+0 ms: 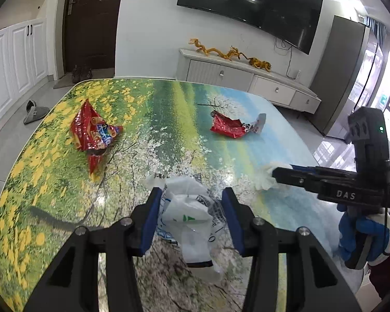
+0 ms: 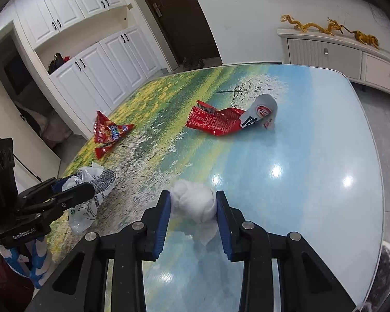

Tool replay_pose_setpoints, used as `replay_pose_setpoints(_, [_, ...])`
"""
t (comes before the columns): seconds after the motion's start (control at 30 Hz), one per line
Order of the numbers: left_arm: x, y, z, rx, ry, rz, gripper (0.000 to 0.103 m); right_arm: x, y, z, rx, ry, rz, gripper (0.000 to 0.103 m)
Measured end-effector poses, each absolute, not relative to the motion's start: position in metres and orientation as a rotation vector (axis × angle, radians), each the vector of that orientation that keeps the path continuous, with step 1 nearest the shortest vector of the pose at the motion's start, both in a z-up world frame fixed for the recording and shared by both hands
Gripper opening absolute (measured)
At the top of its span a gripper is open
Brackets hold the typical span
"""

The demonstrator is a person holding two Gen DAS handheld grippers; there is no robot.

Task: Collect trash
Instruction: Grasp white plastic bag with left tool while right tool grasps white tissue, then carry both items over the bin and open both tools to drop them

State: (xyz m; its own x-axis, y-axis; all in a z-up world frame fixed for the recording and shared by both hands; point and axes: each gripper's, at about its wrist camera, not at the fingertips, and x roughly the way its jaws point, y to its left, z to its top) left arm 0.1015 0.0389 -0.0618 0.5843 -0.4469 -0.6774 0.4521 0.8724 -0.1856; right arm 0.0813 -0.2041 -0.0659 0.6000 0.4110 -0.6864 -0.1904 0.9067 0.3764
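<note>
Trash lies scattered across the table (image 2: 325, 208). Largest, the plastic bag (image 1: 187, 218) near the near edge sits between the spread left claw (image 1: 189, 221); it may slip free. The right claw (image 2: 193, 208) pinches the tissue wad (image 2: 192, 202), which may tear.

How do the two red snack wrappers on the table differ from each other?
The left red wrapper shows bright blue and yellow print; the right red wrapper is mostly plain red with a grey-white end. The left one stands up crumpled in peaks; the right one lies flatter. Both lie untouched on the table, beyond the grippers.
</note>
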Motion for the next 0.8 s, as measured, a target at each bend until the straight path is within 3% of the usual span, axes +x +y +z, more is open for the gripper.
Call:
replay_pose_setpoints(0.43, [0.045, 0.016, 0.016, 0.03, 0.646, -0.522, 0.045, -0.007, -0.258, 0.005, 0.361, 0.655, 0.27, 0.032])
replay_pose_setpoints(0.8, [0.021, -0.062, 0.053, 0.009, 0.611, -0.672, 0.045, -0.084, -0.342, 0.039, 0.385, 0.506, 0.064, 0.032])
